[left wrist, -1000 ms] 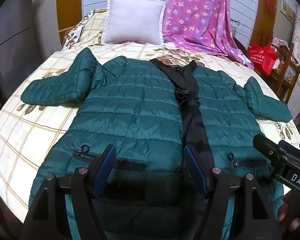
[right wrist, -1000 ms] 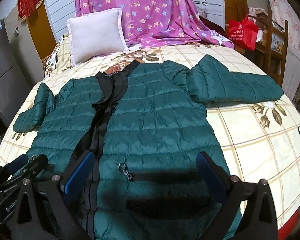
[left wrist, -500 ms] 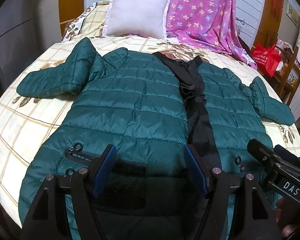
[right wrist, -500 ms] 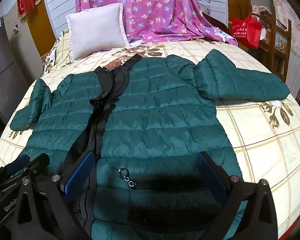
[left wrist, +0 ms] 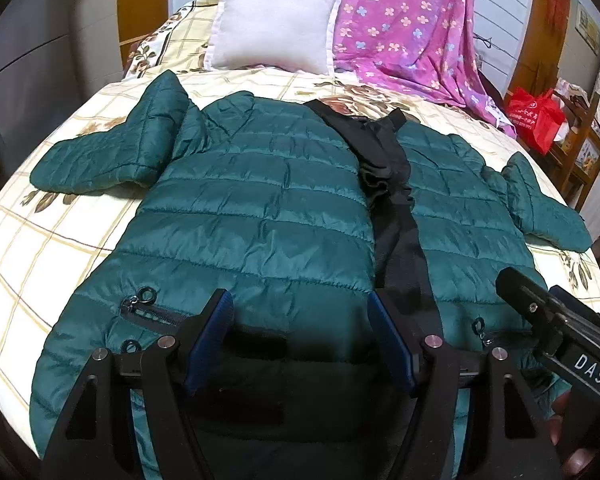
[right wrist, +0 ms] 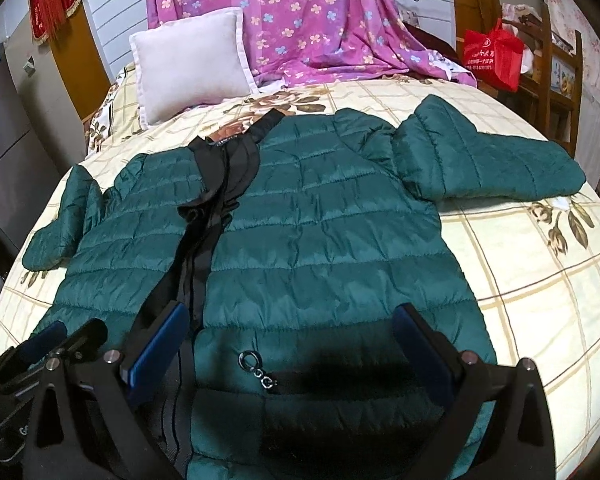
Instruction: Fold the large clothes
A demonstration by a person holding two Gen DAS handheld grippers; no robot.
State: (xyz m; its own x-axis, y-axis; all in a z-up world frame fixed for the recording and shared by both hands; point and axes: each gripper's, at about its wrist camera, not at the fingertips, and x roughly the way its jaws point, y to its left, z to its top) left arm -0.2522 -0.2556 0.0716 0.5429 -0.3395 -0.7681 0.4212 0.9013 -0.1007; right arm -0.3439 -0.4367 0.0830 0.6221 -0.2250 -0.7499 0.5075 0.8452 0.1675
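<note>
the green quilted jacket lies spread face up on the bed, hem toward both grippers, collar away from them, sleeves out to either side. its black front band runs straight away from the grippers up to the collar.

the left gripper hovers over the jacket's lower front, jaws parted about halfway with nothing between the blue pads; only jacket fabric shows below them. a zip pull ring sits just left of its left finger, and the black band runs ahead from just beside its right finger. compared with a second ago the jacket fills more of this view and the ring lies nearer the left finger; the jaw gap looks the same.

the right gripper hangs over the other half of the hem, jaws wide apart and holding nothing. a second zip pull lies between its fingers, below them. against the earlier frame the jacket looms slightly larger here too, so this gripper has come a little closer to it.

far beyond both grippers, a white pillow and a purple floral cloth rest at the head of the bed; a red bag is off to the right.
</note>
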